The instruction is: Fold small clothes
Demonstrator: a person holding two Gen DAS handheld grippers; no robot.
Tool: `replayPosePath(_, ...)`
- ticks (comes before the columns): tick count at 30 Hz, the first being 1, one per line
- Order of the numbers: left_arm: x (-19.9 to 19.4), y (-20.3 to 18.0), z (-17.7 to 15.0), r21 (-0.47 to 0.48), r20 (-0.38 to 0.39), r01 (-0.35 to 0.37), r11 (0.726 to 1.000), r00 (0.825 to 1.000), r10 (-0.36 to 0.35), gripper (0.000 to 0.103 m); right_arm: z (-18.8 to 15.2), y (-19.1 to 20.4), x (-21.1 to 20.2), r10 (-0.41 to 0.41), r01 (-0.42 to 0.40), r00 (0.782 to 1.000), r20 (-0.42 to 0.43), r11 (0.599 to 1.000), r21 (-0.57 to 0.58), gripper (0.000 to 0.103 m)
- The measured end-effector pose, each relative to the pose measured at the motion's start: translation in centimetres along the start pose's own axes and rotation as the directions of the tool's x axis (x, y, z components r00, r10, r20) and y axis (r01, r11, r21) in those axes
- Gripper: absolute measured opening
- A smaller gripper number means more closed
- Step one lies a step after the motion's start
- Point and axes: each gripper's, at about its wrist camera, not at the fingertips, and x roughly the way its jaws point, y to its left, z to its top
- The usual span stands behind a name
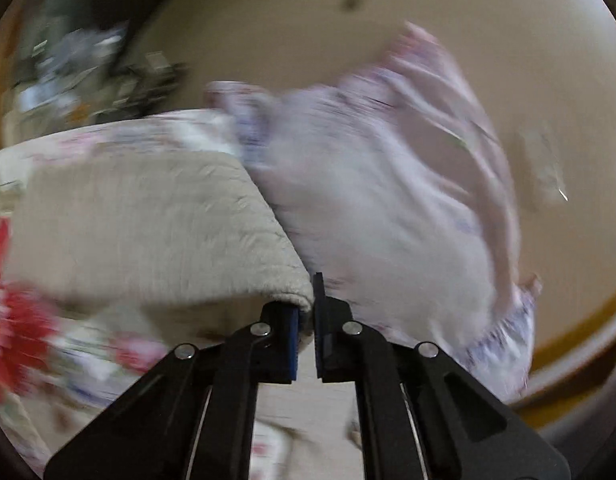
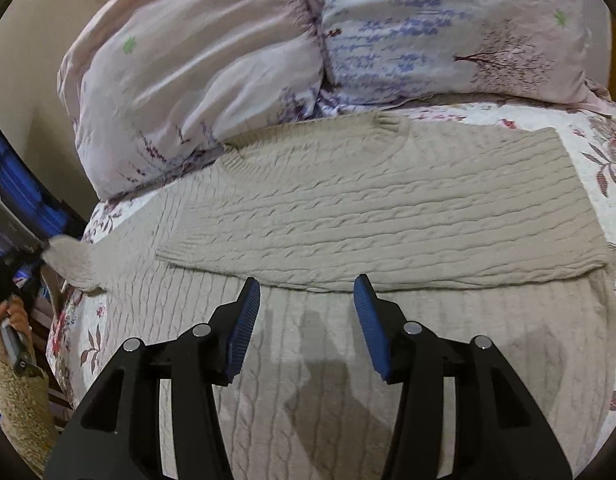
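Note:
A beige cable-knit sweater (image 2: pixel 387 208) lies flat on the flowered bedspread (image 2: pixel 595 152), one sleeve folded across its chest. My right gripper (image 2: pixel 308 316) is open and empty, hovering just above the sweater's lower body. My left gripper (image 1: pixel 306 320) is shut on the sweater's other sleeve (image 1: pixel 148 220) and holds it lifted; the left wrist view is blurred by motion. That lifted sleeve end (image 2: pixel 68 256) shows at the left edge of the right wrist view.
Two large pale pillows (image 2: pixel 236 64) with lavender and tree prints lie against the sweater's collar side; one also shows in the left wrist view (image 1: pixel 387 200). A cream wall (image 1: pixel 427 8) is behind. The bed's edge and blue items (image 2: pixel 24 184) are at left.

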Motion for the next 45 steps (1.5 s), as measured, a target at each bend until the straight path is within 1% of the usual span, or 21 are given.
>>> replayPosePath(2,1.3,-3.4,-1.5,0.063,-0.029,0.058,0.996,0.998,-0.056,0.005,-0.1,-0.5,-0.2,-0.005,0.005,1.000,0.004,1.000,0.012,0.051)
replayPosePath(5,3.6,-8.4,-4.9,0.175,-0.097,0.147,0.973,0.987,-0.131,0.005,-0.4,-1.5,-0.7,-0.017,0.016,1.000,0.021,0.999,0.031,0.051)
replayPosePath(8,6.8,-12.8,-9.9,0.282,-0.208,0.239,0.929,0.961,-0.184,0.005,-0.7,-2.4,-1.1,-0.031,0.029,0.999,0.036,0.999,0.046,0.051)
replayPosePath(10,9.0,-14.5,-13.6,0.326,-0.293,0.272,0.905,0.940,-0.177,0.006,-0.8,-3.2,-1.3,-0.042,0.039,0.998,0.042,0.997,0.063,0.051)
replayPosePath(13,12.6,-15.6,-19.4,0.369,-0.441,0.293,0.882,0.891,-0.111,0.008,-0.8,-4.0,-1.5,-0.058,0.054,0.997,0.043,0.996,0.077,0.051)
replayPosePath(15,14.4,-15.0,-21.9,0.374,-0.521,0.293,0.880,0.851,-0.062,0.022,-0.7,-4.4,-1.7,-0.066,0.063,0.997,0.045,0.995,0.083,0.051)
replayPosePath(16,14.8,-14.6,-22.8,0.363,-0.549,0.296,0.883,0.834,-0.054,0.025,-0.6,-4.5,-1.9,-0.066,0.062,0.997,0.050,0.995,0.080,0.051)
replayPosePath(17,14.8,-14.2,-23.3,0.356,-0.569,0.303,0.884,0.821,-0.052,0.033,-0.5,-4.4,-2.1,-0.066,0.062,0.996,0.059,0.996,0.072,0.051)
replayPosePath(18,14.4,-13.6,-23.3,0.353,-0.574,0.307,0.884,0.817,-0.055,0.041,-0.4,-4.3,-2.3,-0.064,0.060,0.996,0.065,0.996,0.064,0.051)
replayPosePath(20,12.9,-12.6,-22.3,0.325,-0.565,0.329,0.887,0.820,-0.097,0.052,0.3,-3.3,-2.7,-0.047,0.046,0.995,0.090,0.999,0.020,0.051)
replayPosePath(22,11.4,-11.6,-20.9,0.303,-0.533,0.330,0.894,0.837,-0.128,0.059,1.0,-1.6,-2.9,0.001,0.005,0.994,0.113,0.999,-0.051,0.051)
replayPosePath(25,9.3,-8.7,-17.8,0.248,-0.442,0.281,0.927,0.885,-0.150,0.059,2.0,2.8,-2.7,0.097,-0.067,0.986,0.133,0.974,-0.215,0.051)
replayPosePath(28,8.7,-6.1,-15.8,0.223,-0.379,0.204,0.953,0.919,-0.108,0.058,2.4,7.4,-1.3,0.183,-0.138,0.979,0.092,0.920,-0.366,0.050)
replayPosePath(32,9.7,-3.8,-15.0,0.189,-0.388,0.136,0.973,0.920,-0.054,0.054,1.8,12.8,2.4,0.199,-0.162,0.980,0.012,0.830,-0.534,0.049)
replayPosePath(36,10.6,-2.0,-15.3,0.152,-0.415,0.110,0.982,0.909,-0.038,0.048,0.4,15.8,6.7,0.099,-0.099,0.994,-0.036,0.752,-0.652,0.049)
replayPosePath(38,10.6,-1.8,-15.3,0.150,-0.416,0.116,0.982,0.908,-0.044,0.048,0.0,16.1,8.1,0.046,-0.054,0.998,-0.030,0.732,-0.680,0.049)
replayPosePath(39,10.6,-1.7,-15.3,0.149,-0.416,0.116,0.982,0.908,-0.045,0.048,-0.2,16.1,8.7,0.013,-0.022,1.000,-0.018,0.727,-0.687,0.043)
replayPosePath(40,10.5,-1.8,-15.3,0.150,-0.416,0.117,0.982,0.908,-0.045,0.048,-0.3,15.8,9.4,-0.024,0.009,1.000,-0.012,0.729,-0.685,0.032)
replayPosePath(41,10.5,-1.8,-15.3,0.150,-0.416,0.117,0.982,0.908,-0.045,0.048,-0.2,15.4,9.7,-0.020,0.001,1.000,-0.021,0.744,-0.668,0.031)
replayPosePath(43,10.4,-1.5,-15.3,0.151,-0.415,0.118,0.981,0.909,-0.045,0.048,0.4,14.4,9.4,0.018,-0.026,1.000,-0.019,0.793,-0.608,0.009)
replayPosePath(45,10.4,-1.6,-15.3,0.147,-0.415,0.117,0.982,0.908,-0.046,0.048,1.2,13.4,8.5,0.045,-0.021,0.999,0.028,0.822,-0.569,0.008)
